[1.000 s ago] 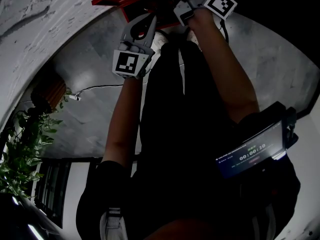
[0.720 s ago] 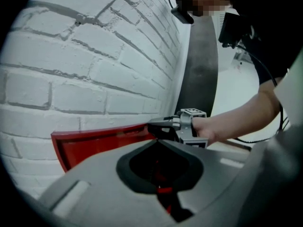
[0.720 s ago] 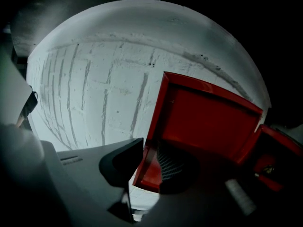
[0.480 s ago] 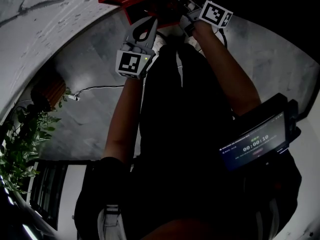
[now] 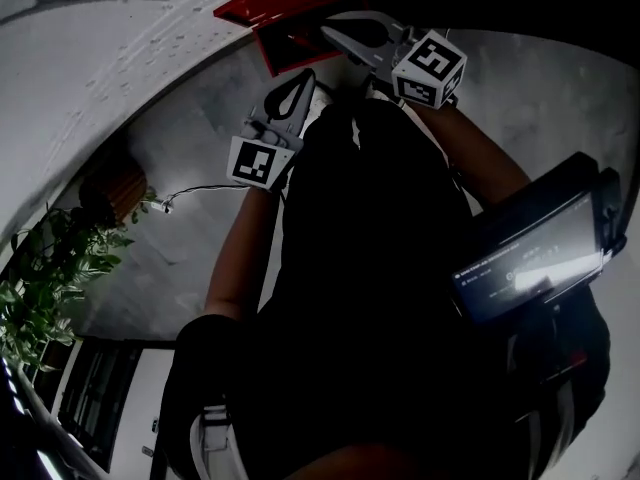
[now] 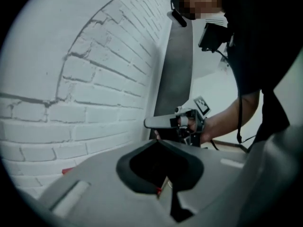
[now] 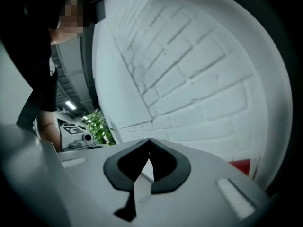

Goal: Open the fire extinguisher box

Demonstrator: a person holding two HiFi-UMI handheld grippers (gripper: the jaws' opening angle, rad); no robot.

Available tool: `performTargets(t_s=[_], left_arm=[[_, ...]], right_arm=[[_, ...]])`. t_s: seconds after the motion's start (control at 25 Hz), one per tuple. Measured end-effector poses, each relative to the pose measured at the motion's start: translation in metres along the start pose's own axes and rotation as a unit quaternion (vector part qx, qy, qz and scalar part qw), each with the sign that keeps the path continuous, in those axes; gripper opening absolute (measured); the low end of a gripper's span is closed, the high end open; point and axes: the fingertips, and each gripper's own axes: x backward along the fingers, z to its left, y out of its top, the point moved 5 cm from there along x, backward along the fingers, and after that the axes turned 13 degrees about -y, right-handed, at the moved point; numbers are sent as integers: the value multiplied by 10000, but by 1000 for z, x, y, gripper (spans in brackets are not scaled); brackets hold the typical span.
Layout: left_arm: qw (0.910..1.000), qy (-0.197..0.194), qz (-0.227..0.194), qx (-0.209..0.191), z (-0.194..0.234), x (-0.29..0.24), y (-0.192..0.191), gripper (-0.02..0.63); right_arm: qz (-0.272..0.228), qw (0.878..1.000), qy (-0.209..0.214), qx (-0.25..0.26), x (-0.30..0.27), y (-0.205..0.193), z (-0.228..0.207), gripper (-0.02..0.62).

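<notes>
The red fire extinguisher box (image 5: pixel 290 20) sits low against the white brick wall at the top of the head view; whether its door is open or closed does not show. My right gripper (image 5: pixel 330 31) lies crosswise just in front of the box, pointing left, with its jaws shut on nothing. My left gripper (image 5: pixel 304 76) hovers a little nearer to me, tips toward the box, jaws together and empty. The left gripper view shows the right gripper (image 6: pixel 147 122) ahead of the left gripper (image 6: pixel 157 140). The right gripper (image 7: pixel 149 139) faces brick wall, a corner of the red box (image 7: pixel 240 166) at right.
White brick wall (image 5: pixel 110 48) runs along the left. A potted plant (image 5: pixel 45 288), a brown pot (image 5: pixel 112 190) and a cable (image 5: pixel 205 189) are on the grey floor at left. A lit screen (image 5: pixel 535 263) hangs at my right side. My dark clothing fills the middle.
The right gripper has drawn back from the box and swung to point left, its jaws opening and then closing. The left gripper has hardly moved.
</notes>
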Motion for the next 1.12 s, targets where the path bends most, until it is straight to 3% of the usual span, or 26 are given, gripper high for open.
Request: performTargets(t_s=[0.12,0.24,0.68,1.12], left_arm=[[9998,70,-158,-57,-18,14,30,0],[9996,101,-208,-166,-32,28,57,0],[9962,203,-584,-613,-49,40,113,0],[9934,193,-845,-749,-42,44,130,0]], right_arm=[[-152,9970,275,709,19,35,32,11],[-284,9925,537,1060,32,63,63,11],[-725,9829,1012,1357,62,108,107,9],[-522,9788,1152,1609,56,105,116,9]])
